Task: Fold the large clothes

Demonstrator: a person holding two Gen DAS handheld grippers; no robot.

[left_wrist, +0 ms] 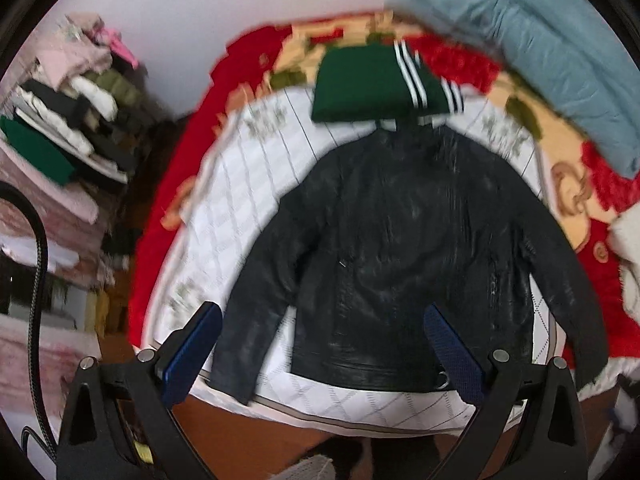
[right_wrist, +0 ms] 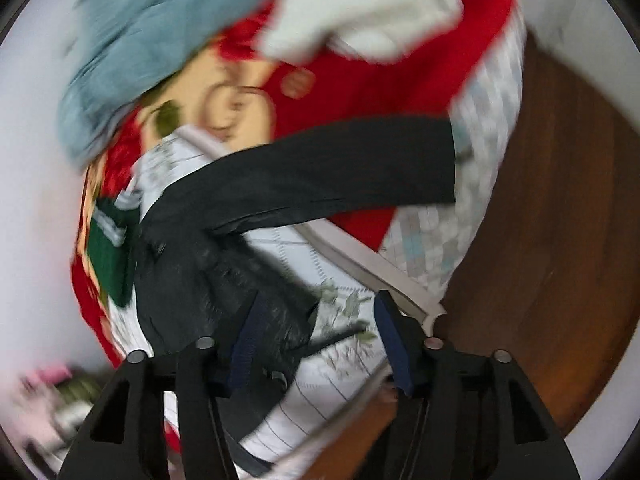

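A bed (left_wrist: 224,184) under a white quilt carries the black jacket (left_wrist: 400,248), spread flat with both sleeves out; no fold is seen yet, though a folded green garment (left_wrist: 360,88) lies beyond. The left tool (left_wrist: 320,344) is held wide and empty above the hem, the right tool (right_wrist: 316,344) likewise near the jacket's edge.

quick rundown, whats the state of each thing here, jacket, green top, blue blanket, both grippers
black jacket: spread flat on the bed, unfolded, sleeves out to the sides
green top: folded, lying past the jacket's collar
blue blanket: bunched up at the far side of the bed
clothes pile: stacked off to the side
left gripper: open, holds nothing
right gripper: open, holds nothing
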